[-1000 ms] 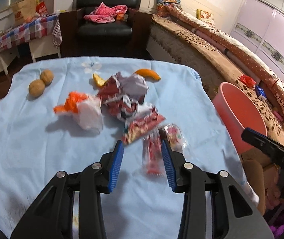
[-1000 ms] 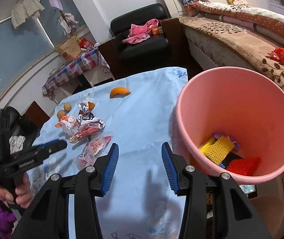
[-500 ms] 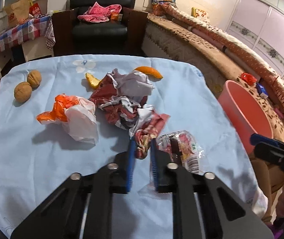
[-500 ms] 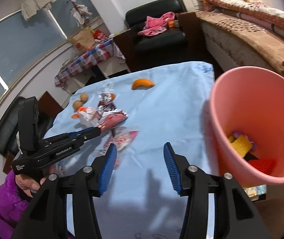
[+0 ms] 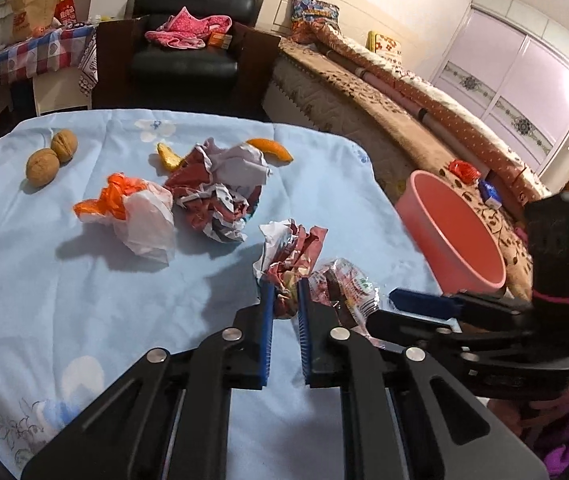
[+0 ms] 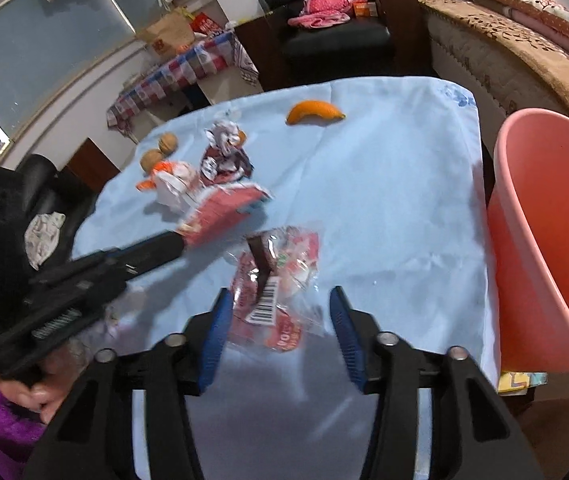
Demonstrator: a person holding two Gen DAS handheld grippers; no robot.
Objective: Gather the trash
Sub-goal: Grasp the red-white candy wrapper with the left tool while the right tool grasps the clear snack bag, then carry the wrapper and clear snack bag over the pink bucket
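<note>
My left gripper (image 5: pixel 284 292) is shut on a crumpled red-and-white wrapper (image 5: pixel 292 252) and holds it above the blue tablecloth (image 5: pixel 64 280); it also shows in the right wrist view (image 6: pixel 224 210). My right gripper (image 6: pixel 280 304) is open, its fingers either side of a clear red snack packet (image 6: pixel 280 276) lying on the cloth, which also shows in the left wrist view (image 5: pixel 344 284). The pink bucket (image 6: pixel 544 240) stands off the table's right edge, also in the left wrist view (image 5: pixel 452 232).
Farther back on the cloth lie a large crumpled wrapper (image 5: pixel 220 188), a white-and-orange plastic bag (image 5: pixel 132 212), two orange peels (image 5: pixel 272 148), (image 5: pixel 168 158) and two walnuts (image 5: pixel 50 156). A sofa (image 5: pixel 404 92) is on the right, a black armchair (image 5: pixel 192 52) behind.
My left gripper closed on the red-and-white wrapper and lifted it. My right gripper moved left from the bucket and came down around the clear snack packet.
</note>
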